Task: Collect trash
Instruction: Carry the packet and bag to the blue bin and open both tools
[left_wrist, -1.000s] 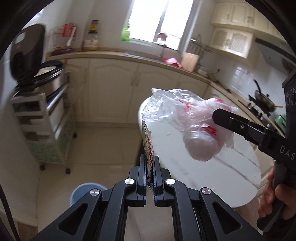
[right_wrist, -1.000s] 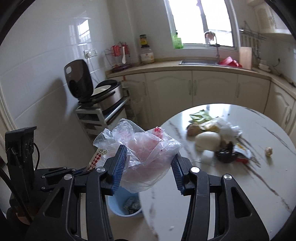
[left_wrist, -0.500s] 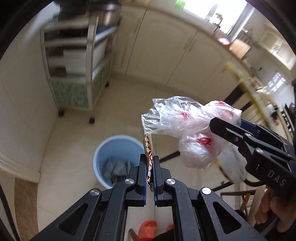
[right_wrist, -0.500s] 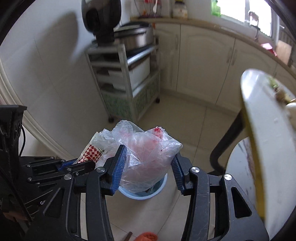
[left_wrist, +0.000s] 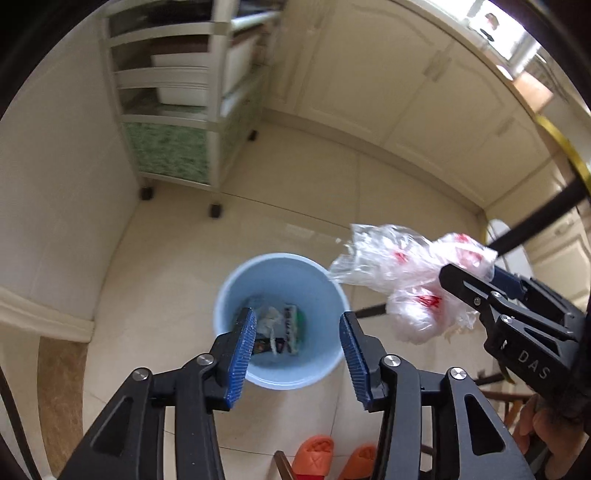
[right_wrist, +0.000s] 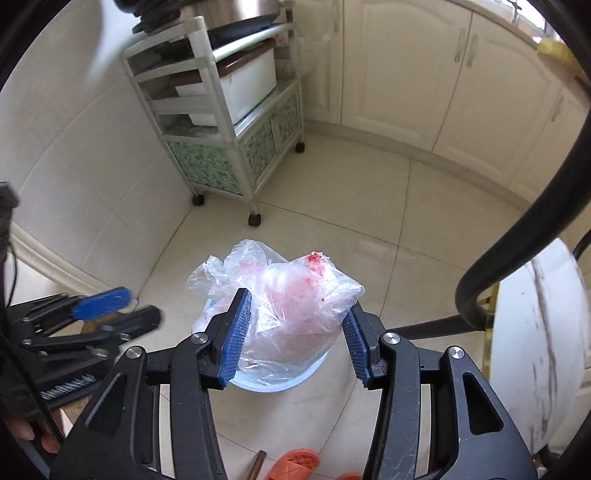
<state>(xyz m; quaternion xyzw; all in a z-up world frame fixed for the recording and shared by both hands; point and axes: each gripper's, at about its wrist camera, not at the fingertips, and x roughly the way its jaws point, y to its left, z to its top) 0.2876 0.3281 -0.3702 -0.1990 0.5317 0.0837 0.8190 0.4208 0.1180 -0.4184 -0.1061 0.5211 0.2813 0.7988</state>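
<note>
Left wrist view: left gripper (left_wrist: 297, 345) fingers spread wide, nothing between them, framing the blue trash bin (left_wrist: 281, 320) at frame center; wrappers lie inside. Plastic bag (left_wrist: 404, 282) sits right of center, pinched by the right gripper (left_wrist: 472, 291). Right wrist view: right gripper (right_wrist: 295, 332) fingers clamp the crumpled bag (right_wrist: 288, 306) directly over the bin (right_wrist: 273, 382), lower center. Rolling shelf cart (right_wrist: 229, 122) upper left; tabletop (right_wrist: 539, 332) edge at right.

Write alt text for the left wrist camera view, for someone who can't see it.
The open left gripper hangs over a light blue trash bin that has wrappers in the bottom. At right, the right gripper holds a crumpled clear plastic bag with red print beside the bin's rim. Beyond are a tiled floor and a wheeled cart.
</note>
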